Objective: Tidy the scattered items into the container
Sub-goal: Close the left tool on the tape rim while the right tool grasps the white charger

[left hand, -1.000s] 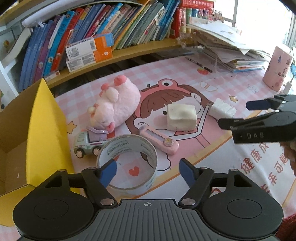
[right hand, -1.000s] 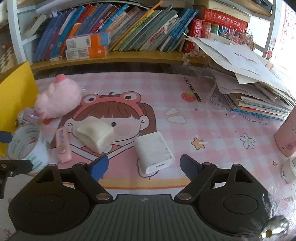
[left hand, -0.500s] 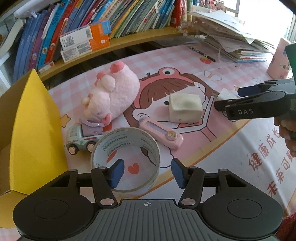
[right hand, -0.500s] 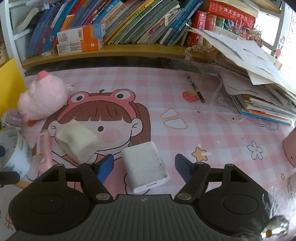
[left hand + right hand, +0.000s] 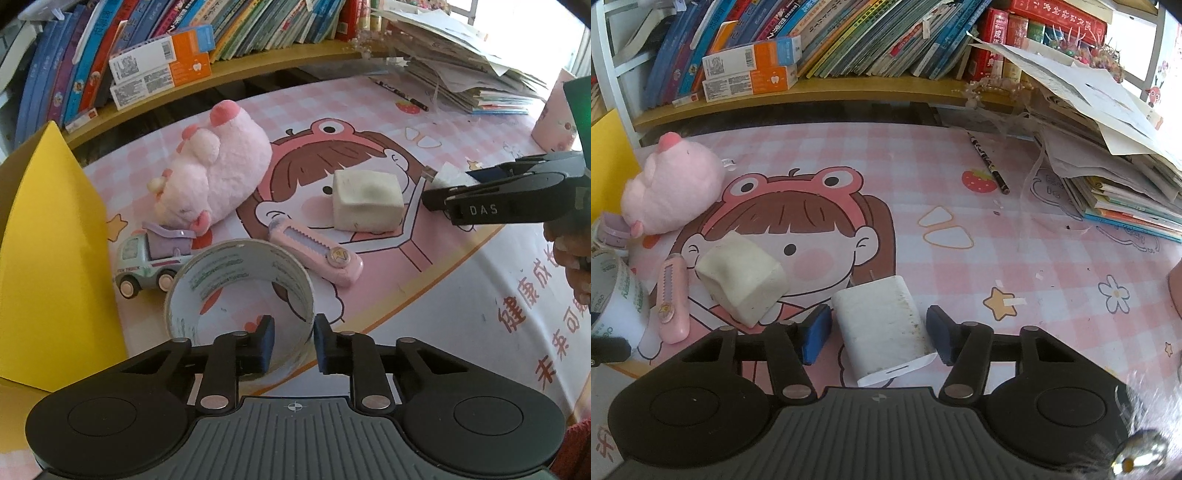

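Observation:
A nearly used-up tape roll [image 5: 240, 288] stands on the pink mat. My left gripper [image 5: 294, 343] is open and straddles its near wall, one pad inside the ring and one outside. The white charger block [image 5: 882, 325] lies between the pads of my right gripper [image 5: 878, 332]. That gripper is open, with its pads very close to the block's sides. The yellow cardboard box [image 5: 48, 240] stands at the left. A pink plush pig [image 5: 218, 173], a toy truck [image 5: 147, 266], a pink utility knife [image 5: 314, 254] and a white foam block [image 5: 365, 199] lie on the mat.
A bookshelf [image 5: 849, 85] runs along the back. A heap of papers and books [image 5: 1108, 147] fills the back right, with a pencil [image 5: 988, 162] beside it. A pink cup [image 5: 554, 114] stands far right. A hand [image 5: 569, 254] holds the right gripper [image 5: 450, 182].
Both grippers have moved forward and narrowed. The left now straddles the tape roll's wall. The right's pads have come in beside the charger block.

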Demonstrator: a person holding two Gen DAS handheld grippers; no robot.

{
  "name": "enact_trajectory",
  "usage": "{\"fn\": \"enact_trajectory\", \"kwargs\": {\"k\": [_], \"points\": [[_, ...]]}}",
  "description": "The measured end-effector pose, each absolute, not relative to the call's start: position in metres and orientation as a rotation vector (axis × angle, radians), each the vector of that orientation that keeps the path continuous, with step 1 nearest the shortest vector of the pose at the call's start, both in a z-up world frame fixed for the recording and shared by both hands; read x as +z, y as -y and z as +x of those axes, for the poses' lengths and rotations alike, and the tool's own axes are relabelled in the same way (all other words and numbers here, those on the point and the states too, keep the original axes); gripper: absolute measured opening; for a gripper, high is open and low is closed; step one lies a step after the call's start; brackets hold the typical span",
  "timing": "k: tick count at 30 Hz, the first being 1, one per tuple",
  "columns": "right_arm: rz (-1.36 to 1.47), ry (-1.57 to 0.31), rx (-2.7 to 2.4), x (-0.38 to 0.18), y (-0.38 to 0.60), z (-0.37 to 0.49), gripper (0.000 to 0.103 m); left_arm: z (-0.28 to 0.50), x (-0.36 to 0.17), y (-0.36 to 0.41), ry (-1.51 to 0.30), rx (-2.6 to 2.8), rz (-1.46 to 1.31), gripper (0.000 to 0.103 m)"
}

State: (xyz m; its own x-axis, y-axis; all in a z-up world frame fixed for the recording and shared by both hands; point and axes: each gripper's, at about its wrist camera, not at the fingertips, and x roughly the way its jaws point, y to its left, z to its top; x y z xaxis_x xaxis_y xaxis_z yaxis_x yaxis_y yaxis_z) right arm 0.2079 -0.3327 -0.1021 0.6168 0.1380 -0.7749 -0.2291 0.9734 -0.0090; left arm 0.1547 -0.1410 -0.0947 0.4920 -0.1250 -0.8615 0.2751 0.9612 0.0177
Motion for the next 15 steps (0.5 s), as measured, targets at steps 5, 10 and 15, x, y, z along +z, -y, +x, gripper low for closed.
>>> {"fn": "enact_trajectory", "kwargs": {"k": [5,10,15], "points": [[-0.094,-0.888,0.208,-0.1,0.335,0.206,0.049,0.152,-0.091,0.139,-1.019,-0.256,0.146,0.006],[-0.079,-0.884,0.208,-0.094,0.335,0.199,0.044,0.149,-0.085,0.134,-1.004,-0.255,0.126,0.006],[-0.068,-0.875,0.211,-0.087,0.334,0.19,0.043,0.142,-0.077,0.135,-0.974,-0.269,0.13,0.006]]}}
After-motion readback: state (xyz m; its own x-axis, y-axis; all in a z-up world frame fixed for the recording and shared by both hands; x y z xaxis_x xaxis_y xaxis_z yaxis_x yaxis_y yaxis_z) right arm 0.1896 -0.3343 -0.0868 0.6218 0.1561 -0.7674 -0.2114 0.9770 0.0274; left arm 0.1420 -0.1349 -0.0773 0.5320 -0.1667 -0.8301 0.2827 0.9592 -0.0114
